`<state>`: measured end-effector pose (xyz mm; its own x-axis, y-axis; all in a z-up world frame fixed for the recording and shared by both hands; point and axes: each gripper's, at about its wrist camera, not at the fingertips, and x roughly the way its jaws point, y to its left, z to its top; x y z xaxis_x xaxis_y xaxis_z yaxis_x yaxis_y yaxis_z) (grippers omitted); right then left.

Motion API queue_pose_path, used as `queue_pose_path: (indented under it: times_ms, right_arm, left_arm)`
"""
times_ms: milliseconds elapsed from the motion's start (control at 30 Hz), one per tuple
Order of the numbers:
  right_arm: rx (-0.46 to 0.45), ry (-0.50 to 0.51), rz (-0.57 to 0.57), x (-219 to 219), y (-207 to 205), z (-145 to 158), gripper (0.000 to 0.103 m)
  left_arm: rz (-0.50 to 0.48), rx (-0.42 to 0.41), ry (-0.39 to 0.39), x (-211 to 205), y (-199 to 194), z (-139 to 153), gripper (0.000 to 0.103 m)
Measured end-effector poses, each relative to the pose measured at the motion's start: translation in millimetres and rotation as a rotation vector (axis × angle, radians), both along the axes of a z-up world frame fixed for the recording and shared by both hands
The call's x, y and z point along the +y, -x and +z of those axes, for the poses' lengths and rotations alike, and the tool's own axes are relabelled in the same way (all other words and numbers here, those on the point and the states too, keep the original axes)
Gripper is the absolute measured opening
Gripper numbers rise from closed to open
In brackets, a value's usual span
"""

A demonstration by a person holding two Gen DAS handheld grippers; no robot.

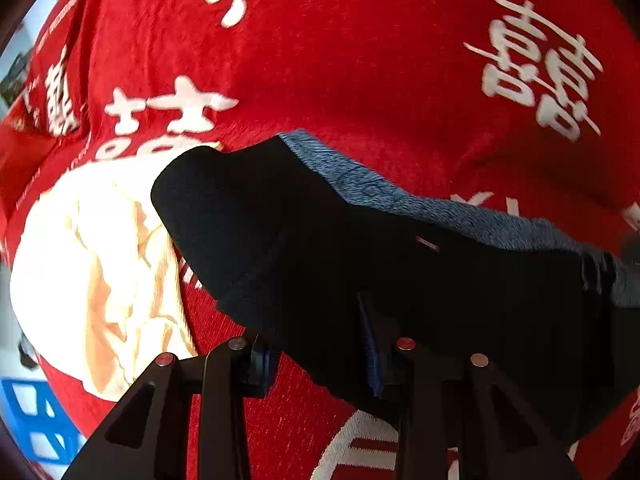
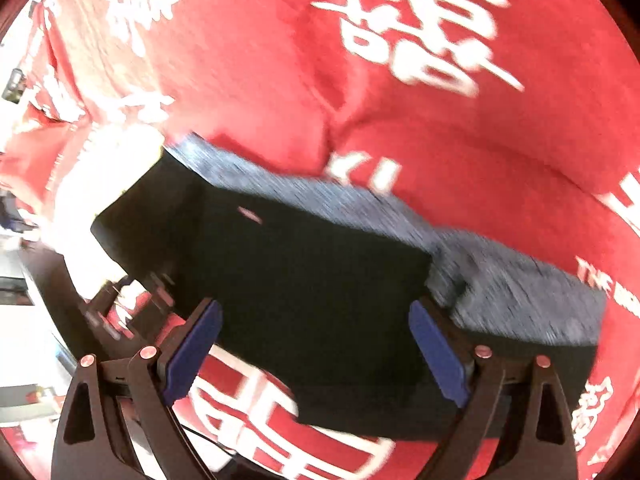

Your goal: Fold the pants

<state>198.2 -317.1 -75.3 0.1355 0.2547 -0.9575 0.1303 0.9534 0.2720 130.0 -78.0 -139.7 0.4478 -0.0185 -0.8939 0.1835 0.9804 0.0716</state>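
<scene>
The pants (image 1: 360,260) are black with a blue-grey heathered band, folded into a block on the red cloth. In the left wrist view my left gripper (image 1: 320,364) stands with its jaws apart, and the black fabric lies over and between its blue pads (image 1: 370,352). In the right wrist view the pants (image 2: 304,276) lie just ahead of my right gripper (image 2: 316,356), which is wide open with its blue pads (image 2: 438,356) on either side of the near edge. The right view is blurred by motion.
A red cloth (image 1: 360,60) with white Chinese characters covers the surface. A cream-coloured garment (image 1: 100,280) lies crumpled to the left of the pants. A blue crate (image 1: 36,420) shows at the lower left edge.
</scene>
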Motion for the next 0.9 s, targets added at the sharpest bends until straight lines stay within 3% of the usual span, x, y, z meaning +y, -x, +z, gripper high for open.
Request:
queue_pose_path:
  times_ms: [133, 300, 400, 500, 600, 633, 700, 767, 900]
  right_arm:
    - [0.069, -0.141, 0.072, 33, -60, 1, 0.096]
    - [0.106, -0.157, 0.232, 97, -119, 5, 0.096]
    - [0.175, -0.175, 0.325, 138, -142, -4, 0.096]
    - [0.268, -0.144, 0.421, 180, -154, -27, 0.096]
    - [0.333, -0.032, 0.531, 208, -155, -52, 0.093]
    - [0.351, 0.001, 0.548, 213, -153, -60, 0.087]
    - [0.393, -0.004, 0.556, 212, -149, -71, 0.037]
    - [0.398, -0.03, 0.528, 205, -145, -72, 0.024]
    - [0.303, -0.066, 0.497, 185, -134, -49, 0.02]
  left_arm:
    - [-0.035, -0.033, -0.019, -4, 5, 5, 0.035]
    - [-0.066, -0.07, -0.058, -17, 9, 8, 0.035]
    - [-0.084, -0.088, -0.078, -23, 12, 8, 0.035]
    - [-0.091, -0.1, -0.087, -27, 16, 10, 0.035]
    - [-0.09, -0.107, -0.084, -28, 18, 12, 0.035]
    - [-0.088, -0.107, -0.082, -28, 18, 12, 0.035]
    - [-0.085, -0.094, -0.071, -30, 22, 13, 0.035]
    - [-0.078, -0.085, -0.061, -27, 20, 13, 0.035]
    - [-0.115, -0.115, -0.044, -33, 23, 29, 0.035]
